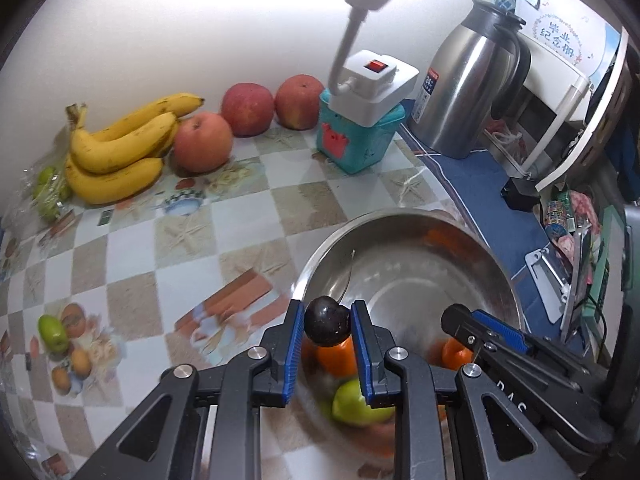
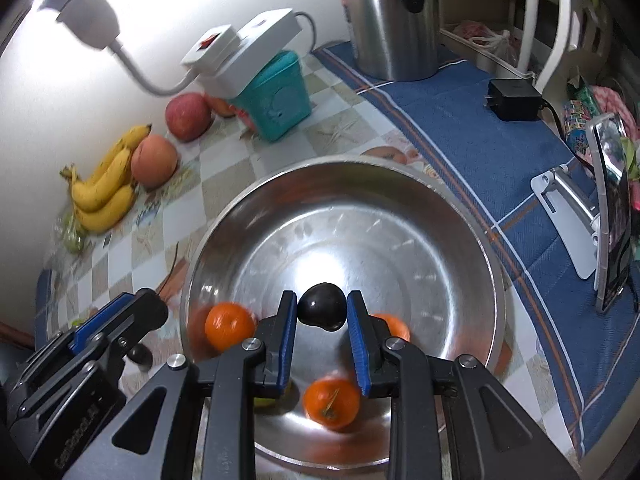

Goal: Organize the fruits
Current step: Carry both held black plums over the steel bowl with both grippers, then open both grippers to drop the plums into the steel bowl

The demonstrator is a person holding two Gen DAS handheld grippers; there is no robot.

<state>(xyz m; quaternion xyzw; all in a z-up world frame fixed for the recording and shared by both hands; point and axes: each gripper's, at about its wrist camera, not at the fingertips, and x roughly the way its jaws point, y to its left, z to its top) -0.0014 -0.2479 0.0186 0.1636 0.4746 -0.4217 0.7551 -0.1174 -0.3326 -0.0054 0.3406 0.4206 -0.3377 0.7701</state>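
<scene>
The left hand-held gripper (image 1: 327, 326) pinches a dark cherry (image 1: 327, 321) between its blue pads, stem pointing up and away, and holds it above the near rim of the steel bowl (image 1: 404, 216). The right hand-held gripper (image 2: 322, 312) likewise pinches a second dark cherry (image 2: 322, 307), this one over the bowl's middle. Both fruits hang clear of the bowl floor, so I judge them carried in for release and not yet dropped. The light pinch across each cherry's widest part suits a soft, round, slippery fruit: it is enough to keep the fruit from rolling out, and harder pressure could bruise it.

Below the right hand-held gripper's fingers lie three oranges (image 2: 230, 326) and a green fruit (image 1: 358, 402), gathered in the bowl's near part. Far ahead and to the left of both grippers, against the wall, wait the bananas (image 1: 116, 148) and three apples (image 1: 203, 142). Nearer on the left, a small green fruit (image 1: 52, 333) lies on the table (image 1: 132, 248).

Ahead, a teal box (image 1: 354, 140) carries a white switch block (image 1: 372, 84) with a lamp on a goose-neck. The steel jug (image 1: 468, 88) to the right wears a label reading "24", its smaller print too fine to read. The card (image 1: 560, 36) behind it reads "毕业纪念册". The right gripper's body shows the letters "DAS"; other lettering on the left gripper's body is too blurred to read.
</scene>
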